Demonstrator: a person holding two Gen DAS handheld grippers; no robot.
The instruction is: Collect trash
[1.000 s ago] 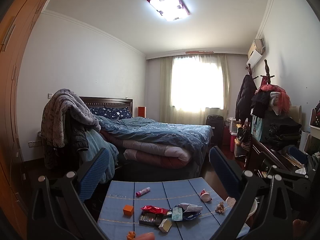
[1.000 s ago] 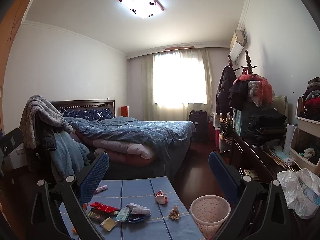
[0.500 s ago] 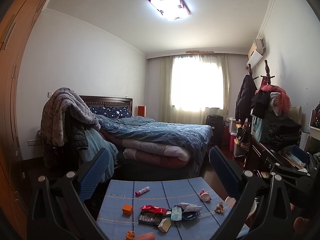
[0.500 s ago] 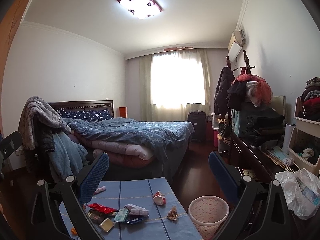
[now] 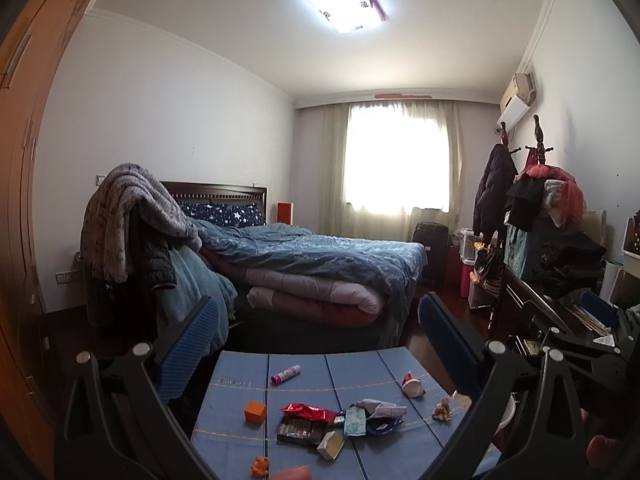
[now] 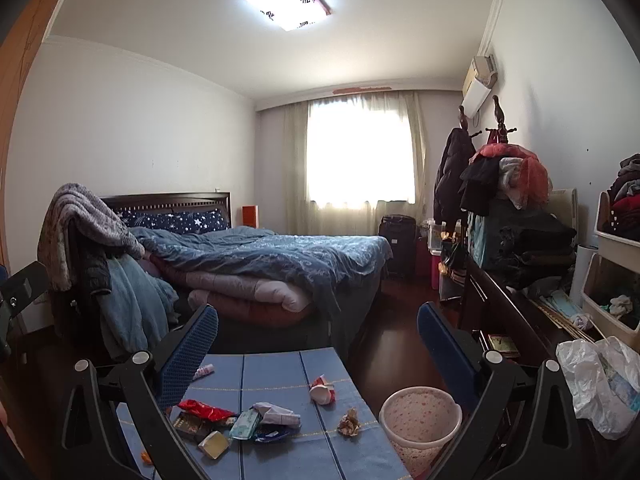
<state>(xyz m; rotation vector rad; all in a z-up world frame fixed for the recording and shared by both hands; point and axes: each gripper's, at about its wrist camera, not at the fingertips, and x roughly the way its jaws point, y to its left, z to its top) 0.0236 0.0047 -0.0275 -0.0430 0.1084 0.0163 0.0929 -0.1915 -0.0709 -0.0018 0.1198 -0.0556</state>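
Observation:
A low table with a blue cloth [image 5: 240,432] [image 6: 280,372] carries scattered trash: a red wrapper [image 5: 308,413] [image 6: 206,409], a dark box [image 5: 300,431], a crumpled paper ball [image 5: 442,413] [image 6: 349,427], a crushed red-white cup [image 5: 412,385] [image 6: 322,390], a pale green packet [image 6: 245,424], an orange cube [image 5: 255,412] and a pink tube [image 5: 285,374]. A pink-white wastebasket [image 6: 420,420] stands on the floor right of the table. My left gripper [image 5: 318,332] and right gripper [image 6: 318,332] are both open, empty, held above the table.
A bed with blue bedding [image 5: 320,256] lies beyond the table. A chair draped with blankets [image 5: 132,224] stands at the left. A dark dresser piled with clothes [image 6: 520,248] and a white plastic bag [image 6: 600,384] line the right wall.
The right gripper's view has shifted slightly, so the table and wastebasket sit a little lower and further left. The left view is almost unchanged. Both grippers stay open.

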